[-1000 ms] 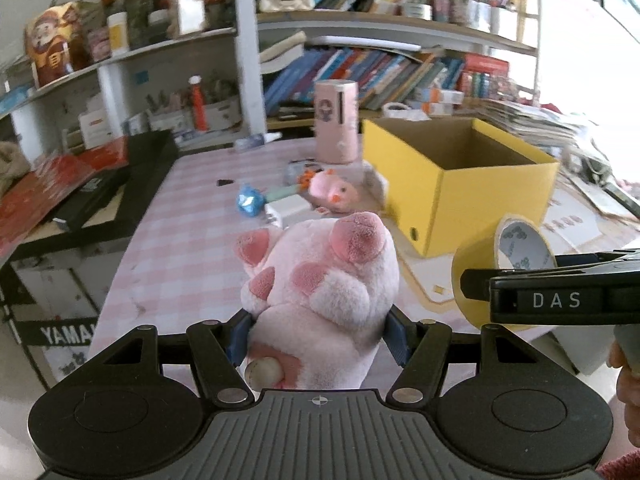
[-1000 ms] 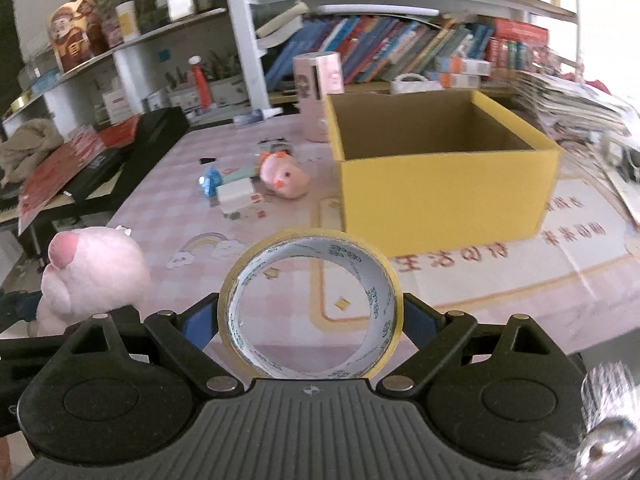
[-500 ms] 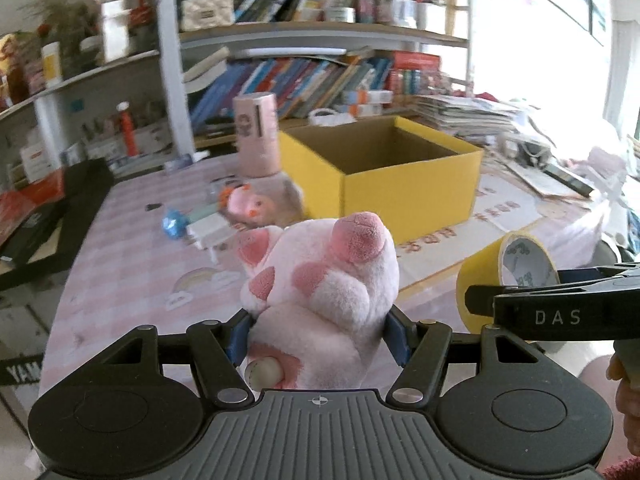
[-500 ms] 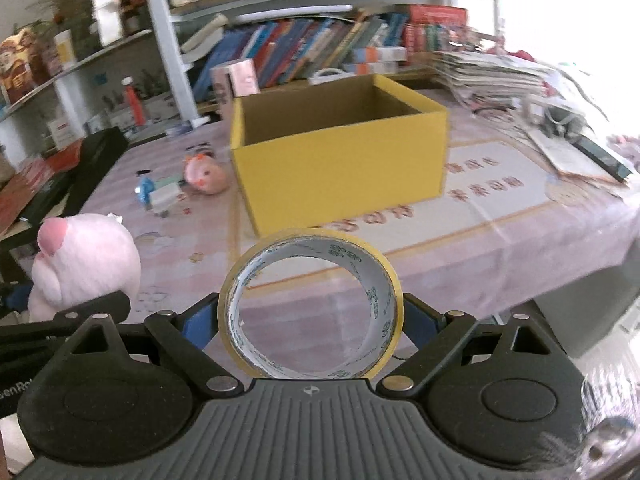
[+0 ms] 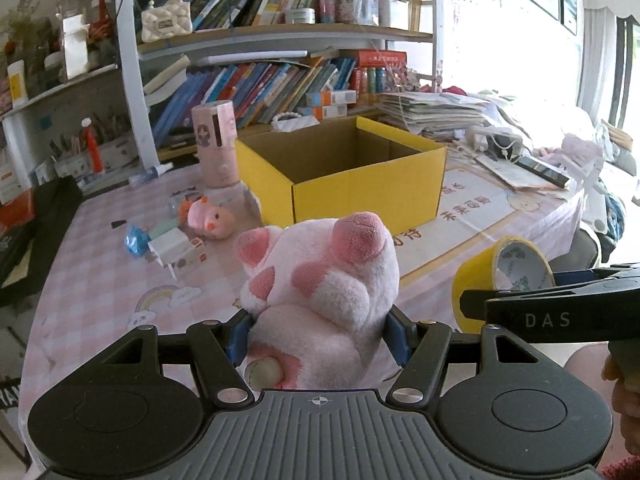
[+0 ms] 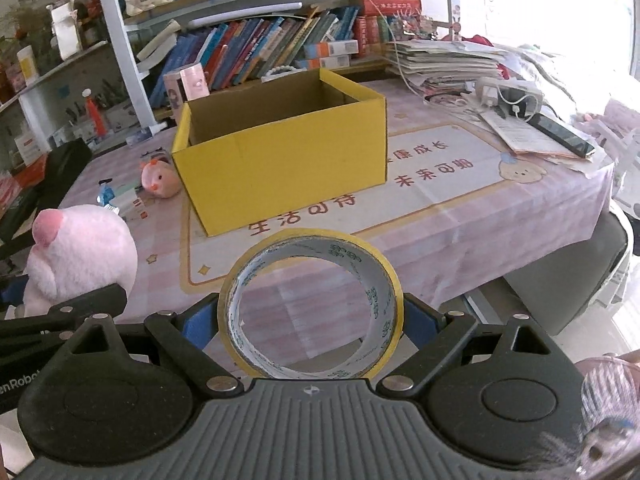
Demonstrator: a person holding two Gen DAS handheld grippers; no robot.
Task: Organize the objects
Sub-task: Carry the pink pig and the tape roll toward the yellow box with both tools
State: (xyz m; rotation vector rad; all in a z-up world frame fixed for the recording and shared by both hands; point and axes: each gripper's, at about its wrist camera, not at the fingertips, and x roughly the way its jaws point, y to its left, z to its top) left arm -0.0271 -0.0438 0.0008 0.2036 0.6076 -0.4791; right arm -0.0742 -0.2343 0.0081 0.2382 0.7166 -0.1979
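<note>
My left gripper [image 5: 318, 334] is shut on a pink plush pig [image 5: 324, 292] and holds it above the near table edge. My right gripper [image 6: 310, 320] is shut on a yellow tape roll [image 6: 310, 304], held upright. The tape roll [image 5: 502, 276] and the right gripper's side show at the right of the left wrist view. The plush pig [image 6: 80, 256] shows at the left of the right wrist view. An open yellow cardboard box [image 5: 344, 176] stands on the table beyond both grippers, and its inside looks bare [image 6: 280, 148].
On the pink checked tablecloth [image 5: 100, 280] left of the box lie a small pink plush [image 5: 206, 220], a white box [image 5: 174, 246] and a blue item [image 5: 134, 240]. A pink cylinder [image 5: 216, 144] stands behind. Bookshelves fill the back. Papers and a phone [image 6: 560, 132] lie at the right.
Both grippers have swung right with their loads. The yellow box has shifted from the right toward the middle of both views. The grips have not changed.
</note>
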